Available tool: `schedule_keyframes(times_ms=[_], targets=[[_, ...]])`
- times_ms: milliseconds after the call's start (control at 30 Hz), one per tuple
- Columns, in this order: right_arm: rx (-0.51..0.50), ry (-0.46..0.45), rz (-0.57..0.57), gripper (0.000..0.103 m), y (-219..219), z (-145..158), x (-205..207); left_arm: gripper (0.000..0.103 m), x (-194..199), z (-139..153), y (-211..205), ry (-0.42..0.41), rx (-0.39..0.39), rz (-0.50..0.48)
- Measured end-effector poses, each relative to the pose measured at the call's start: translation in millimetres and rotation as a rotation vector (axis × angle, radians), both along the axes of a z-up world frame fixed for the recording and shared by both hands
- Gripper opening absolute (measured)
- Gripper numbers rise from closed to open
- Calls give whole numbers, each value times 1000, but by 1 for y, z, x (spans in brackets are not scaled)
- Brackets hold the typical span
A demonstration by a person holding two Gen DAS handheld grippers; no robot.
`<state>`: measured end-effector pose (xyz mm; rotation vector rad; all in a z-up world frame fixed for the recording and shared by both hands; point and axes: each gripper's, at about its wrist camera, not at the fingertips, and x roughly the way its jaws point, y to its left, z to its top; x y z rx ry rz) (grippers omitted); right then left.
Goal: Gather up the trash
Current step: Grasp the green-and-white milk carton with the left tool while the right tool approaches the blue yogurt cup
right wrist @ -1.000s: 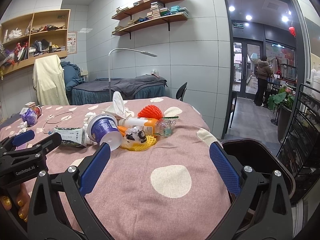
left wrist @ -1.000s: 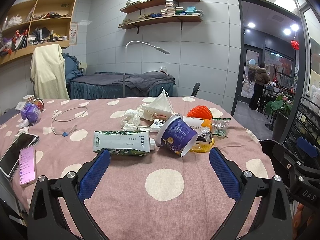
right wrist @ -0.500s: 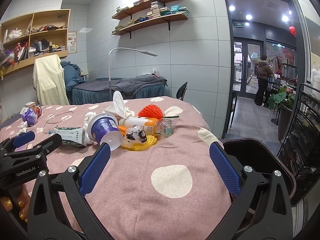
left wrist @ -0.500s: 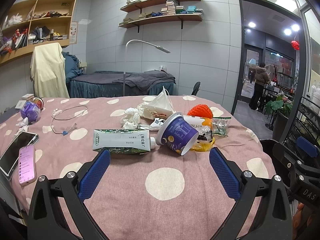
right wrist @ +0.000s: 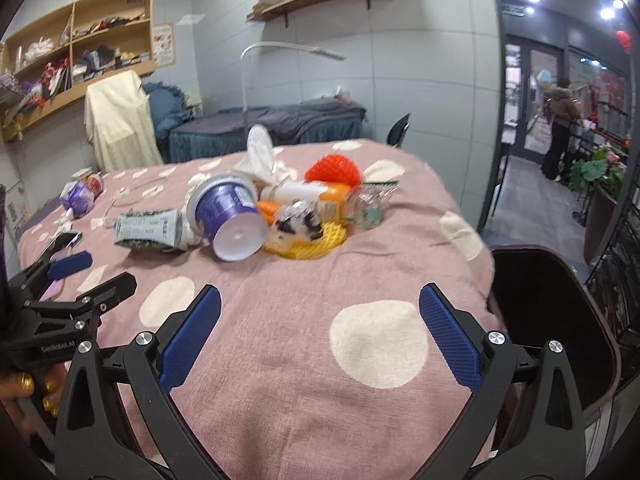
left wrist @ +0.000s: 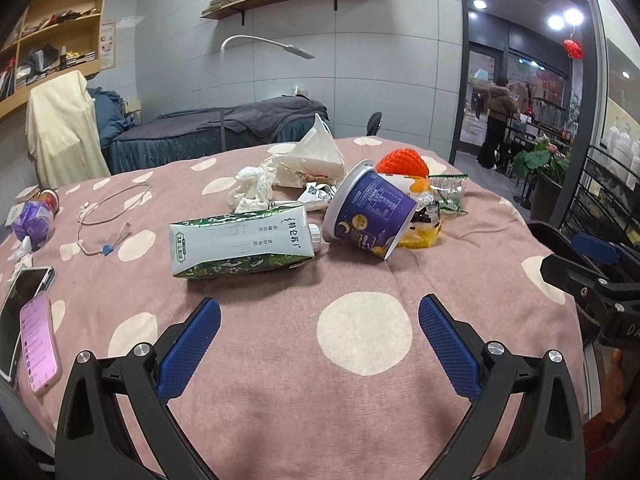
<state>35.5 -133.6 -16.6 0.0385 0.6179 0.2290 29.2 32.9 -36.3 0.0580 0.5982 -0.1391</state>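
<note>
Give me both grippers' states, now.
Left gripper: open, holding nothing, above the tablecloth.
Right gripper: open, holding nothing.

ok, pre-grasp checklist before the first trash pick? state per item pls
1. Left gripper open, nothing held: ok.
2. Right gripper open, nothing held: ok.
3. Milk carton lying flat on the tablecloth, near side unobstructed: ok.
4. Purple yogurt tub tipped on its side, leaning against the yellow foam net pile; may roll if nudged: not ok.
5. Black bin at the table's right edge, mouth open: ok.
6. Phones at the left edge, apart from the trash: ok.
7. Whether carton or tub is empty: cannot tell.
</note>
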Motion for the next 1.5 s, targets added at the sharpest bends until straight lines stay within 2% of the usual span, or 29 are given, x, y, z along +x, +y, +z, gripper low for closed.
schedule_keyframes(times_ms=[233,333,500,567,700,767,900,933,967,1100,1333,1500], targets=[[12,111,166,98,26,-5,37,97,30,17,22,6,168,-170],[23,132,194,98,31,-1,48,97,47,23,25,18,302,-268],[49,155,204,98,33,2,56,94,88,11,26,148,538,-473],[54,159,198,98,32,0,55,88,101,3,26,212,611,-543],[66,179,169,98,29,-5,58,86,117,-12,16,325,718,-678],[81,191,162,98,27,-5,60,78,123,-17,12,354,746,-715],[80,187,151,98,23,-4,63,69,134,-14,13,409,706,-747],[80,192,154,98,22,-3,63,62,136,-14,14,415,694,-741],[82,197,158,98,22,-4,65,61,138,-13,15,427,682,-735],[119,236,193,98,22,-5,76,59,142,-9,20,436,634,-711],[178,273,295,98,37,8,100,57,129,-1,34,422,498,-663],[138,286,409,98,63,18,114,57,123,7,61,418,366,-553]])
